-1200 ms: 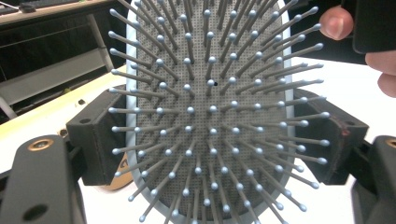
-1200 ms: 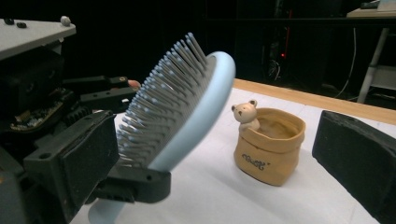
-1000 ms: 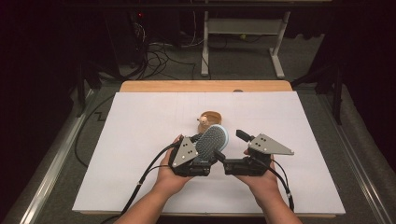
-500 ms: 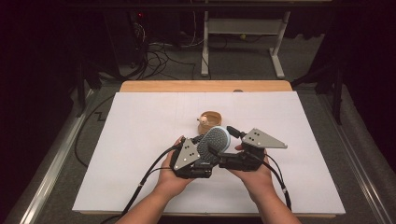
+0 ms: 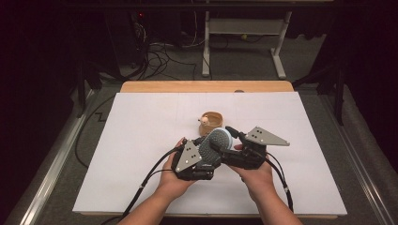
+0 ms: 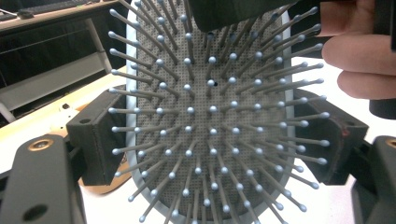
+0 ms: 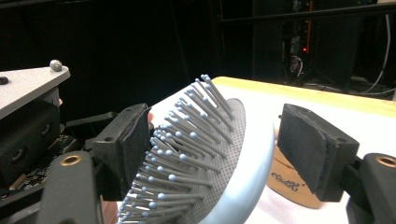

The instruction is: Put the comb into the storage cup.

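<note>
A hairbrush [image 5: 217, 144] with a light blue back and grey ball-tipped bristles is held up over the white-covered table [image 5: 141, 140]. My left gripper [image 5: 207, 152] is shut on it; in the left gripper view the two pads press the sides of the brush head [image 6: 210, 116], bristles facing the camera. My right gripper [image 5: 222, 138] is open and straddles the brush head [image 7: 243, 154]: one pad [image 7: 123, 144] rests against the bristles, while the other pad [image 7: 317, 154] stands a little clear of the blue back.
A small round wooden dish [image 5: 211, 122] sits on the white sheet just beyond the grippers, and its edge shows behind the brush [image 7: 289, 182]. A wooden table edge [image 5: 206, 86] runs along the far side; cables and a metal frame lie on the floor beyond.
My right gripper has moved left toward the brush, and its open jaws now sit around the brush head. The left gripper has kept hold and tilted the brush slightly.
</note>
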Tool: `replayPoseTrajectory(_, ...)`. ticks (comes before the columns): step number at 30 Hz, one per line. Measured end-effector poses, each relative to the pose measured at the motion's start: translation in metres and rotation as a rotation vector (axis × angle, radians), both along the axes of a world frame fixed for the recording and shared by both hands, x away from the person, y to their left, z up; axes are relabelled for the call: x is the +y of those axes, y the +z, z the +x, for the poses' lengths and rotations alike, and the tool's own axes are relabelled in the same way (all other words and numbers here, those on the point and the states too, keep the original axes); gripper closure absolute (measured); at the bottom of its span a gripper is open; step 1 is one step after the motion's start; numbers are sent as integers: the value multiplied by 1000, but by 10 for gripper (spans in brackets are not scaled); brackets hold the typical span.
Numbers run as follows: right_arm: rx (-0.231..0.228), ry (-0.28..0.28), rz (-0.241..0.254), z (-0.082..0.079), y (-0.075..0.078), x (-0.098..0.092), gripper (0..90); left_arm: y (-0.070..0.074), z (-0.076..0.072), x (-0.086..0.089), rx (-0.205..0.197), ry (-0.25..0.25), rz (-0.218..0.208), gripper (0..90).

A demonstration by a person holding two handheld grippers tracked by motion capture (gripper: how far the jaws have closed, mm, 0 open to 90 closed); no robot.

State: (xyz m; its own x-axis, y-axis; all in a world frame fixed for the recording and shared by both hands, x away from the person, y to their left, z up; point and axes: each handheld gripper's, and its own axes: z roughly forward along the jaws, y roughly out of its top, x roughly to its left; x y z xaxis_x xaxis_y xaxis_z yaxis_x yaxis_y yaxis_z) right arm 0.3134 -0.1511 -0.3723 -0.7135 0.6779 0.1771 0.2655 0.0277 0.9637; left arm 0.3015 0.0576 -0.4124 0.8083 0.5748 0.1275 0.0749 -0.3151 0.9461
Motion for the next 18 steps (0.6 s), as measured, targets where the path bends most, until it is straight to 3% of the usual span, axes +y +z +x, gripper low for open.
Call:
replayPoseTrajectory(10,24,50,38,1,-3,0,372,0,0,0,-6,7,1,199)
replayPoseTrajectory(18,57,62,66,2,-4,-1,397,1,0,0,-9,14,1,199)
